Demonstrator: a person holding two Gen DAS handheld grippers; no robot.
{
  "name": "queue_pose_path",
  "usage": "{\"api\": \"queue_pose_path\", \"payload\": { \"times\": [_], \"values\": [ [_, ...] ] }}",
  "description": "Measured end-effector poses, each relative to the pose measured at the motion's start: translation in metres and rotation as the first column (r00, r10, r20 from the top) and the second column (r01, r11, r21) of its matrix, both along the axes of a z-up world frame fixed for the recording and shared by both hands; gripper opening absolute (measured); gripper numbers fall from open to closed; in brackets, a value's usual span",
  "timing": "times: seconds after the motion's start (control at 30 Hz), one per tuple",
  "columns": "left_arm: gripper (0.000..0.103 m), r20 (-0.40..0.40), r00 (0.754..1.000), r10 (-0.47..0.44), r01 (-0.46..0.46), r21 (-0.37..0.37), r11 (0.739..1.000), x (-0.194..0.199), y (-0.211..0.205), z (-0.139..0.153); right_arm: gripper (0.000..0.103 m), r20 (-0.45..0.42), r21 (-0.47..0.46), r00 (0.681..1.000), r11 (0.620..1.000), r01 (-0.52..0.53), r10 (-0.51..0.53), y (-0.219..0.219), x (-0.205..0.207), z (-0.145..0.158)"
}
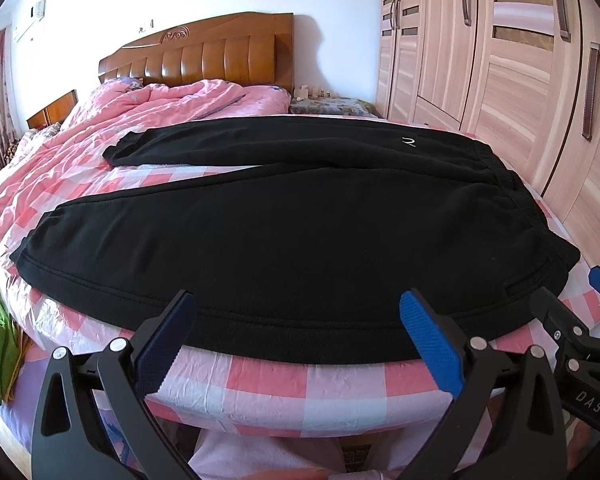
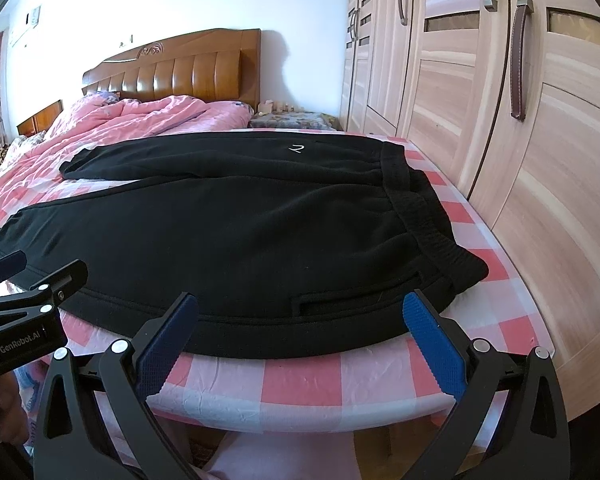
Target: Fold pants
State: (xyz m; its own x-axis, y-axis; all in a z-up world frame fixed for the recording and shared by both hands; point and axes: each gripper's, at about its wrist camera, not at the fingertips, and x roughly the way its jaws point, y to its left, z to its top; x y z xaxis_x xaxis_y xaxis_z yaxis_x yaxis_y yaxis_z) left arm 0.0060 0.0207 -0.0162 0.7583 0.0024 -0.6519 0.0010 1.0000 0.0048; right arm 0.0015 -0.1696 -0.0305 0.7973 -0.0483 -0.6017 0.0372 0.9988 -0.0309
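Black pants being spread flat on the checked bed, waistband toward the wardrobe (legs apart), left gripper and right gripper being held just short of the near hem, jaws wide, nothing gripped

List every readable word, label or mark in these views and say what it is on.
"DAS" on the right gripper body, cut off at the frame edge.
"GenRobot.AI" on the left gripper body.
A small white mark like "2" on the black pants.
Nothing else is legible.
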Motion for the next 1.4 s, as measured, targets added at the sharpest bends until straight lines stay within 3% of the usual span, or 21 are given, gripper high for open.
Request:
{"api": "queue_pose_path", "payload": {
  "times": [1.4],
  "values": [
    [0.102,-0.003,1.0,0.008,-0.008,-0.01,1.0,-0.0013,0.0032,-0.0002,0.099,-0.011,0.018,1.0,1.0,0.005,-0.005,0.0004,-0.0005,-0.0022]
  ]
}}
